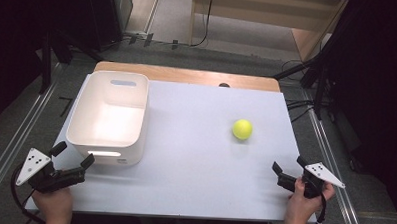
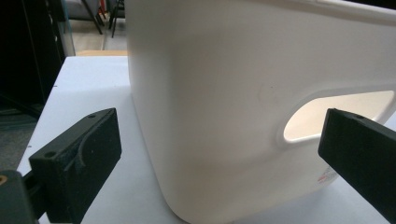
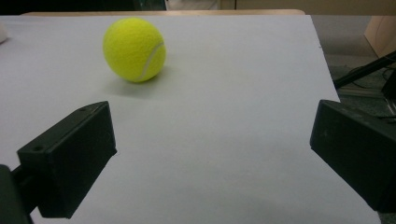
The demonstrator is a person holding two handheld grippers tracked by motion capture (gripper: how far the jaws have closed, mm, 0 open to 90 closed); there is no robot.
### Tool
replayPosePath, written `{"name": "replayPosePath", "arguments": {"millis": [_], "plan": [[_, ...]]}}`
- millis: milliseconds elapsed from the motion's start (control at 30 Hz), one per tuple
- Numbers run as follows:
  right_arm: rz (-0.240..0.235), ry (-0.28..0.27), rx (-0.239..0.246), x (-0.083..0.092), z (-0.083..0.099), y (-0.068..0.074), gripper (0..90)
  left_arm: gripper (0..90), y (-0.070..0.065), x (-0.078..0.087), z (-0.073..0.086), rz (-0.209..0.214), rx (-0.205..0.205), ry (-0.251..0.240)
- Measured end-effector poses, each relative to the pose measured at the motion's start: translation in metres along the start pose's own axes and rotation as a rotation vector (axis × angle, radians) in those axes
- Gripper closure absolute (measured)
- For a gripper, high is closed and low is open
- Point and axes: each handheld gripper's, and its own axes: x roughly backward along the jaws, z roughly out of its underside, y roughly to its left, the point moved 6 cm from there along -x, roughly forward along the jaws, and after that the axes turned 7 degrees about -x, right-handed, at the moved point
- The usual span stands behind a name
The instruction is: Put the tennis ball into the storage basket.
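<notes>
A yellow tennis ball point(image 1: 242, 129) lies on the white table top point(image 1: 195, 157), right of centre; the right gripper view shows the ball point(image 3: 134, 49) ahead and to the left. My right gripper point(image 1: 289, 165) rests at the table's front right corner, jaws wide open with nothing between them point(image 3: 212, 154). A white plastic bin point(image 1: 109, 116) with handle cut-outs stands at the left. My left gripper point(image 1: 73, 155) sits just in front of the bin's near left corner, open and apart from the bin point(image 2: 243, 93), whose near wall looms close point(image 2: 219, 154).
The table's wooden far edge point(image 1: 188, 74) runs behind the bin. Black stands and cables point(image 1: 317, 91) crowd the floor to the right, and metal rails point(image 1: 15, 135) run along the left. Bare table lies between bin and ball.
</notes>
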Motion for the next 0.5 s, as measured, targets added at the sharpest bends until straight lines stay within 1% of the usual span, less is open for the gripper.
{"name": "replayPosePath", "arguments": {"millis": [133,167,300,367,400,433,500], "plan": [[0.001,-0.004,-0.011,0.0010,0.0002,0.0003,0.0,0.0,-0.0005,-0.0004,0.0001,0.001,-0.010,0.004],[0.002,-0.006,-0.002,0.0006,-0.0001,-0.0003,0.0,0.0,-0.0007,-0.0002,0.0002,0.001,-0.008,0.003],[0.007,0.000,-0.001,0.0005,0.0000,0.0009,0.0,0.0,-0.0002,0.0004,-0.0002,0.004,-0.004,0.000],[0.008,0.001,-0.001,0.0013,-0.0003,0.0016,0.0,0.0,0.0007,0.0006,-0.0003,0.004,0.005,-0.004],[0.008,0.001,0.009,0.0018,-0.0010,0.0018,0.0,0.0,0.0009,0.0006,-0.0004,0.003,0.005,-0.004],[0.010,-0.001,0.008,0.0021,-0.0017,0.0026,0.0,0.0,0.0008,0.0002,-0.0005,0.005,0.005,-0.006],[0.008,0.012,0.017,0.0032,-0.0021,0.0057,0.0,0.0,0.0005,-0.0009,0.0001,-0.002,0.004,0.004]]}}
